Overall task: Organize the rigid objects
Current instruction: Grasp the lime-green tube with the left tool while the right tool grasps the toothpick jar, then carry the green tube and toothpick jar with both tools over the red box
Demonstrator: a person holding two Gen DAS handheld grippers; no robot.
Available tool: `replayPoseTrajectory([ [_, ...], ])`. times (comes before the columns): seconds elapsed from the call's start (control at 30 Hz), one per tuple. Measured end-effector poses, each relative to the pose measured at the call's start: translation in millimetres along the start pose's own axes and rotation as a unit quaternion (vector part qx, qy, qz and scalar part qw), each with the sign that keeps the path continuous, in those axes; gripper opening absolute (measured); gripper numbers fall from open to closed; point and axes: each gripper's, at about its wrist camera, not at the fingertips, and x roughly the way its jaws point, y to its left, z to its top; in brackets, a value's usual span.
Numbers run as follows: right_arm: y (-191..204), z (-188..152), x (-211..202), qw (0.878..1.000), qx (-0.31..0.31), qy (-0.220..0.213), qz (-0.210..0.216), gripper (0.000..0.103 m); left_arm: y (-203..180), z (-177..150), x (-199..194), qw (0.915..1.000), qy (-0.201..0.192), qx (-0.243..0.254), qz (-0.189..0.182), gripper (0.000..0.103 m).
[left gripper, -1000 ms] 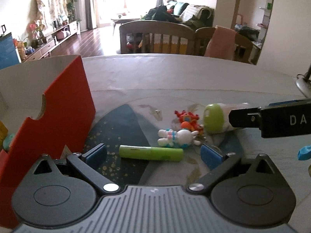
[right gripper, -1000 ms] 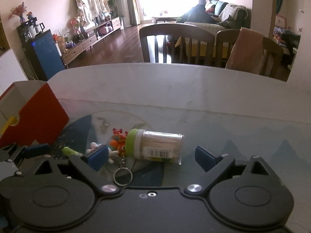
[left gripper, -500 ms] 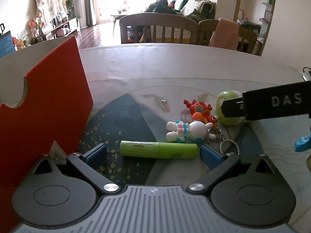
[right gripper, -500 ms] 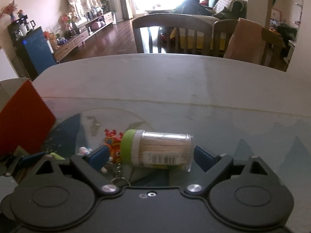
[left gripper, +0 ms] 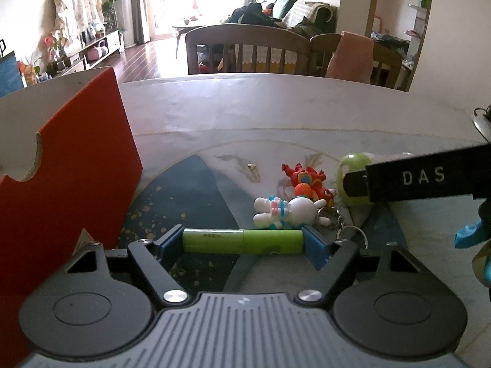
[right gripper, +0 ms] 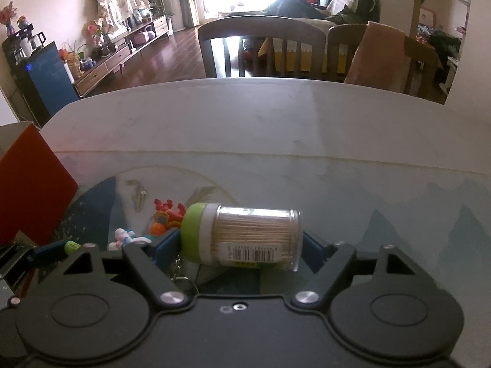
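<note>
A green tube (left gripper: 242, 241) lies flat on the table between the blue pads of my left gripper (left gripper: 242, 245), which touch both of its ends. A clear toothpick jar with a green lid (right gripper: 242, 236) lies on its side between the pads of my right gripper (right gripper: 237, 250), which touch its lid and base. A white rabbit figure (left gripper: 288, 213) and a red-orange toy (left gripper: 307, 181) with a key ring lie between the two. The right gripper's finger (left gripper: 411, 181) crosses the left wrist view.
A red and white open box (left gripper: 70, 165) stands at the left, close beside my left gripper. It also shows in the right wrist view (right gripper: 30, 181). Wooden chairs (right gripper: 264, 49) stand behind the table's far edge.
Both grippers have moved forward and closed. The left pads now touch the green tube's ends; the right pads now touch the toothpick jar's ends.
</note>
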Motion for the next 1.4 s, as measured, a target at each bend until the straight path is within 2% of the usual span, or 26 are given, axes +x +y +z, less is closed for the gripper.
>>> replayPoseTrajectory([
  [0.3,-2,-4,-37,1.0,0.005,-0.008,0.009,0.081,-4,6,-23,0.9999,0.003,-0.008,-0.015,0.081],
  [0.73,8,0,-129,0.999,0.002,-0.047,0.023,0.081,-3,25,-91,0.9983,-0.008,-0.019,-0.055,0.081],
  [0.83,15,0,-149,0.998,-0.002,-0.054,0.027,0.081,3,28,-109,0.9966,-0.012,-0.025,-0.078,0.081],
  [0.97,25,-1,-169,0.998,-0.004,-0.06,0.029,0.081,14,29,-130,0.9957,-0.017,-0.027,-0.087,0.081],
  [1.13,43,-2,-187,0.997,-0.008,-0.064,0.035,0.081,33,33,-154,0.9957,-0.015,-0.029,-0.086,0.081],
  [1.4,96,-6,-205,0.996,-0.018,-0.074,0.054,0.081,83,40,-188,0.9956,-0.019,-0.037,-0.084,0.081],
])
